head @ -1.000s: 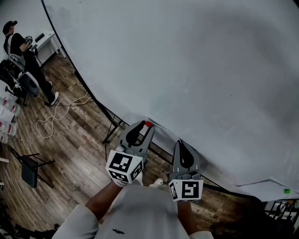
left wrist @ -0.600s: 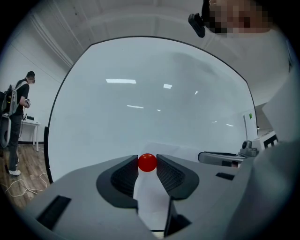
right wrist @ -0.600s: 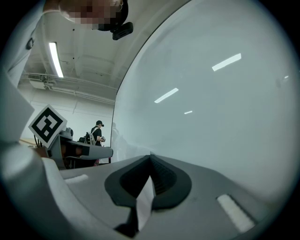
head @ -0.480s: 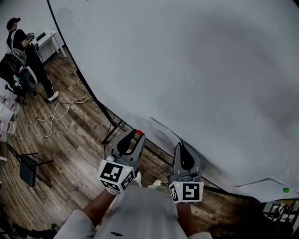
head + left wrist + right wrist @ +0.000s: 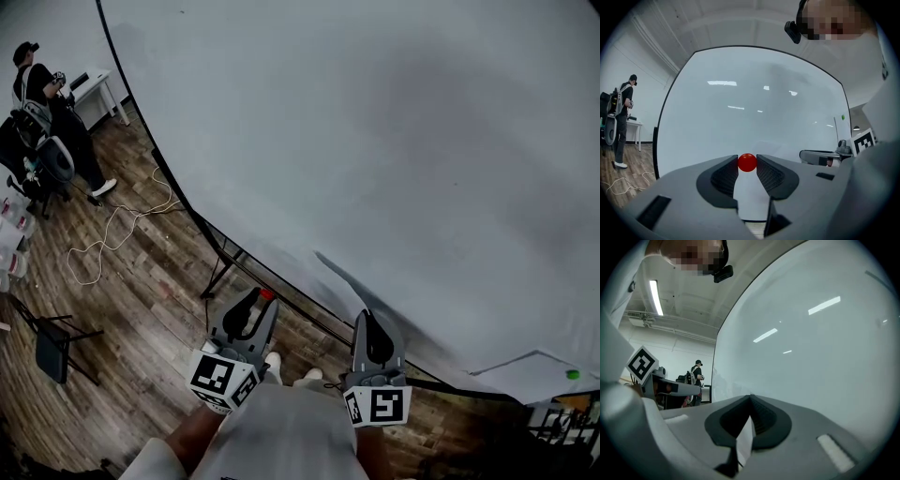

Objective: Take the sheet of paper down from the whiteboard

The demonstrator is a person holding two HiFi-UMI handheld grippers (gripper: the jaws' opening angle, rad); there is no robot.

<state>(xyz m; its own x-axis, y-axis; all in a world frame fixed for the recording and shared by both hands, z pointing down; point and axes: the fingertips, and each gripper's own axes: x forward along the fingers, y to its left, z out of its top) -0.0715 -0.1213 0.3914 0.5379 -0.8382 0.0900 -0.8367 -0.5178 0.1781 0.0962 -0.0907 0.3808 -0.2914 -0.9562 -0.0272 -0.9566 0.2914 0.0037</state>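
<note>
The whiteboard (image 5: 394,141) fills most of the head view. My right gripper (image 5: 366,317) is shut on a corner of the white sheet of paper (image 5: 339,278), which slants up and left from its jaws in front of the board's lower edge. The sheet (image 5: 745,441) shows as a thin white strip between the closed jaws in the right gripper view. My left gripper (image 5: 265,296) is shut on a small red round magnet (image 5: 747,162), held clear of the board, which stands behind it.
A second sheet (image 5: 525,373) hangs at the board's lower right under a green magnet (image 5: 572,374). The board's stand legs (image 5: 220,267) meet the wood floor. A person (image 5: 42,103) stands far left by a white table (image 5: 98,89); a cable (image 5: 112,230) and chair (image 5: 52,342) lie nearby.
Both grippers have drawn down and back from the board. The left one has carried the red magnet lower, and the sheet's corner has come away with the right one.
</note>
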